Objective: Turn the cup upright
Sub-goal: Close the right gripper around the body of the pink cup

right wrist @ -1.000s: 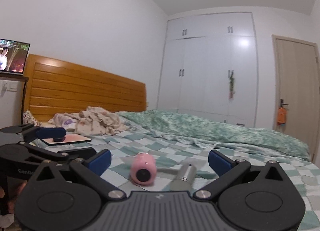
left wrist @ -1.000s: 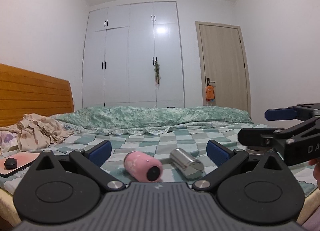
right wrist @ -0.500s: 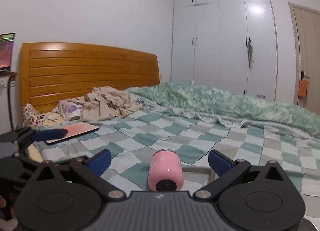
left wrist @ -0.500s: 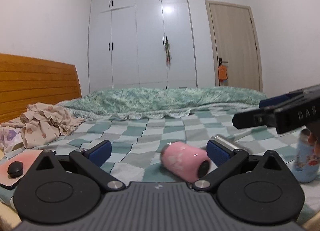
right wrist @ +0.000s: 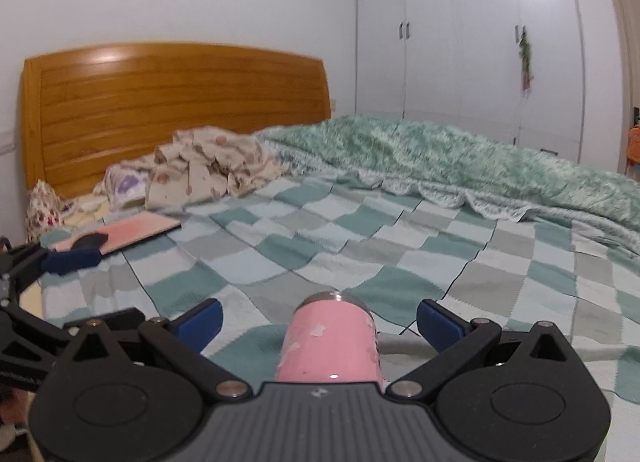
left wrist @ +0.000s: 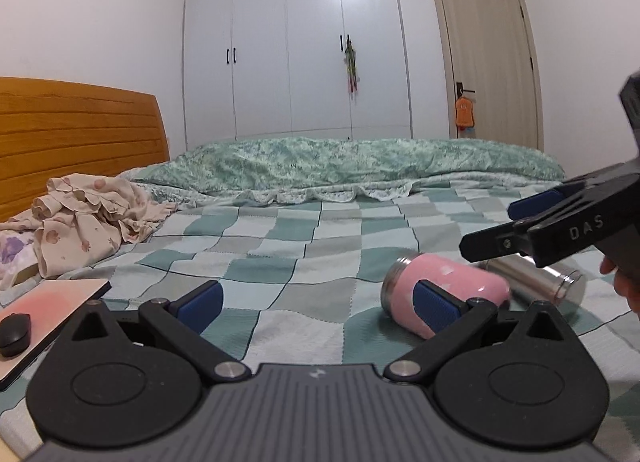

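A pink cup (left wrist: 444, 289) with a metal rim lies on its side on the checkered bedspread; in the right wrist view (right wrist: 330, 342) it lies lengthwise between my open jaws, rim pointing away. My right gripper (right wrist: 318, 320) is open around it, pads apart from its sides. It also shows in the left wrist view (left wrist: 516, 229), above the cup. My left gripper (left wrist: 318, 304) is open and empty, low over the bed, left of the cup; its right finger (left wrist: 436, 308) overlaps the cup in view.
A silver metal cup (left wrist: 536, 276) lies on its side just right of the pink one. A pink pad (left wrist: 48, 298) with a black mouse (left wrist: 14, 334) sits at the bed's left edge. Crumpled clothes (left wrist: 88, 221) and a green quilt (left wrist: 360, 161) lie farther back.
My right gripper has come down and forward so the pink cup now lies between its jaws. The left gripper shifted left, putting the cup at its right finger.
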Demonstrator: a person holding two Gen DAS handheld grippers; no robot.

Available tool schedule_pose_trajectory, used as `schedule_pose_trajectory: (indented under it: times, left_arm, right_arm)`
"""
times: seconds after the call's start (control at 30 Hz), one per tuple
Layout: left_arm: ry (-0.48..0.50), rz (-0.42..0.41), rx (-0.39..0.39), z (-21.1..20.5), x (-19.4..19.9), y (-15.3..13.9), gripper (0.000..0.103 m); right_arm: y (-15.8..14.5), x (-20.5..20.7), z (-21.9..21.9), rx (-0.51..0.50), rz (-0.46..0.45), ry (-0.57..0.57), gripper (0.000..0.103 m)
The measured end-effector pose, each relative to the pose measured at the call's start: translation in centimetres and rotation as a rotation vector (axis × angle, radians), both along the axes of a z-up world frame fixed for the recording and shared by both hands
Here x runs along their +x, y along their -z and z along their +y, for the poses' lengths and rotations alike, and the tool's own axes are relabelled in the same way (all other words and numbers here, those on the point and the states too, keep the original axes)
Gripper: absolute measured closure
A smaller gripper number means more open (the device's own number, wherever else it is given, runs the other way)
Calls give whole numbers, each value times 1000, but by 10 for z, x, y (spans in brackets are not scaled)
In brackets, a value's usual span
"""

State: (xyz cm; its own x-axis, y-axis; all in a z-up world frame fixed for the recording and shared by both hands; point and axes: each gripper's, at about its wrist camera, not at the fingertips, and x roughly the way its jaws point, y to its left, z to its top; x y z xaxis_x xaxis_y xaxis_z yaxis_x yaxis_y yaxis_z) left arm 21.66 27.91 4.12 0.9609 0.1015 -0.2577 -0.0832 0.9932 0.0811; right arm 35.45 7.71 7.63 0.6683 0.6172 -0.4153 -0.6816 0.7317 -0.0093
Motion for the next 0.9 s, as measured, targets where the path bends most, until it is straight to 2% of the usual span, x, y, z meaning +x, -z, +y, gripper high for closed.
schedule_pose_trajectory:
  times: [0.23, 0.4, 0.57, 0.67, 0.73, 0.8, 0.9]
  left_arm:
    - [26, 50, 27, 8, 28, 14, 0]
    - [58, 99, 57, 5, 45, 24, 0]
    - [81, 137, 66, 6, 55, 34, 0]
    - [93, 144, 61, 7, 55, 35, 0]
    - [95, 140, 61, 8, 53, 34, 0]
    - [94, 139, 62, 8, 51, 33, 0]
    - [95, 133, 60, 8, 49, 31, 0]
  right_arm:
    - [15, 51, 25, -116, 32, -83, 0]
    - [32, 72, 35, -160, 175, -119, 0]
    - [57, 85, 46, -221, 309, -84, 1]
    - [67, 93, 50, -229, 365, -74, 4]
    - [70, 96, 51, -217, 404, -79, 16]
    - [70, 96, 53, -199, 433, -63, 16]
    - [69, 93, 52, -195, 431, -49, 17]
